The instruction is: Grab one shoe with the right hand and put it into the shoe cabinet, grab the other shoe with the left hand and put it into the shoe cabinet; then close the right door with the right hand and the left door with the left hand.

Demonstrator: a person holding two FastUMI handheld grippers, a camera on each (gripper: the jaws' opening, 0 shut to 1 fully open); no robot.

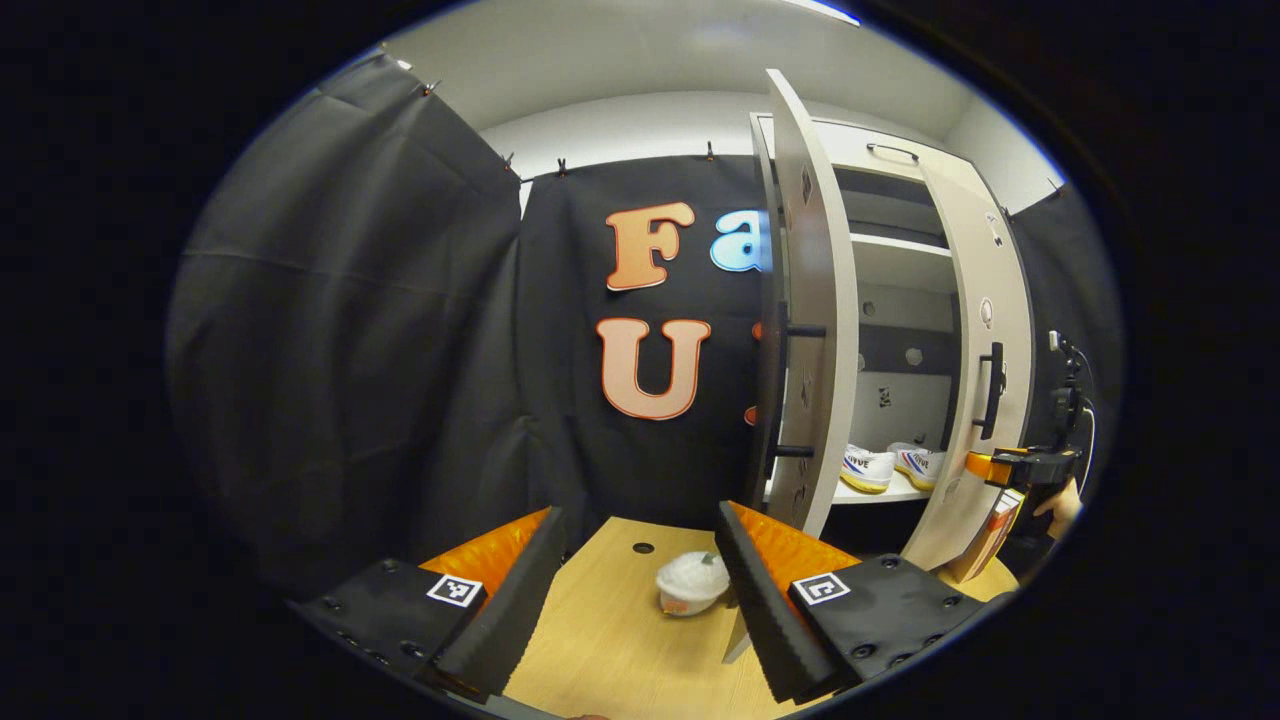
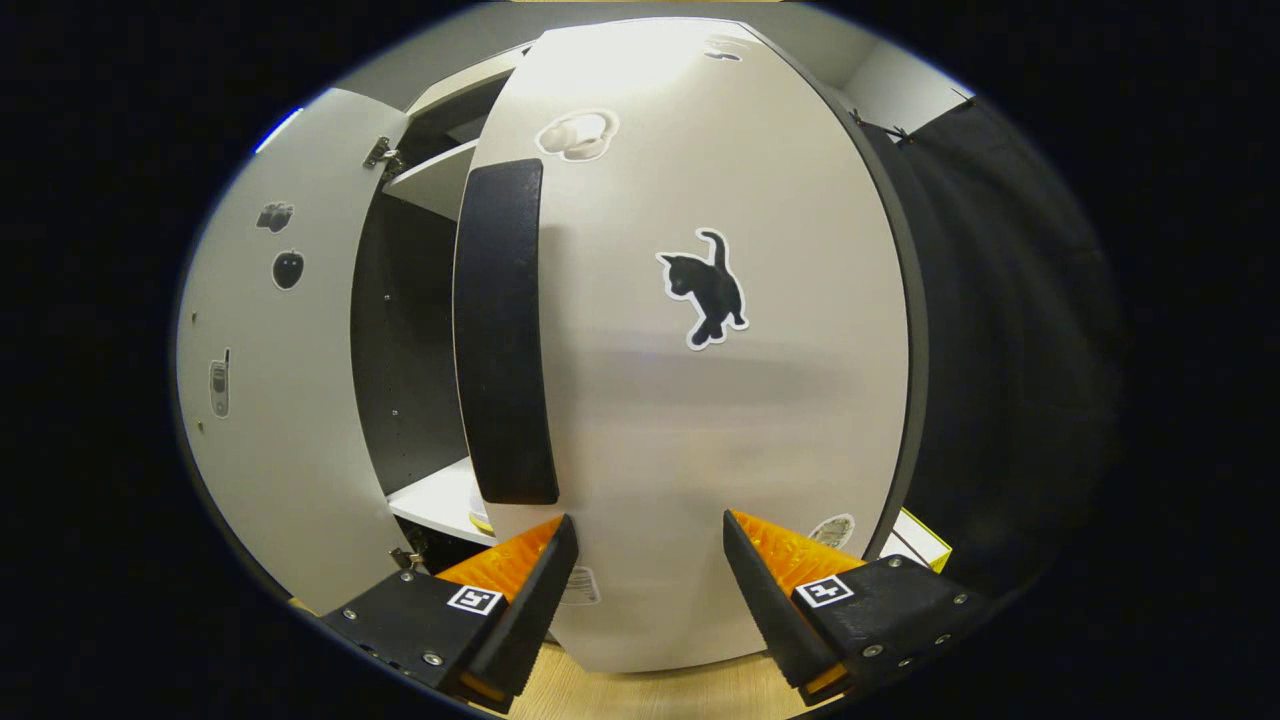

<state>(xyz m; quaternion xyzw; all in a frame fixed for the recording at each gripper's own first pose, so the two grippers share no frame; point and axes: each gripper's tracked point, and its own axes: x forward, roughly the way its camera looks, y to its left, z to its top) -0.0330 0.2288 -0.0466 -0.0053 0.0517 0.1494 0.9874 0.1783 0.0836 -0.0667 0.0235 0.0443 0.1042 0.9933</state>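
Black cloth (image 1: 380,330) hangs as the booth's wall, clipped along its top edge, with a white wall (image 1: 640,125) and ceiling (image 1: 620,50) above. A pale wooden table (image 1: 610,640) lies below, one small hole (image 1: 643,548) in it.

I see a light wood surface (image 1: 610,640) w/ a white lidded cup (image 1: 692,583) on its side; cabinet shelf (image 1: 900,492) carries both shoes (image 1: 868,468).

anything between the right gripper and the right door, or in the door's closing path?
Nothing visible. The right gripper is open, facing the right door with no object between. Both shoes sit back on the shelf, apparently inside the closing path. The left door stands wide open.
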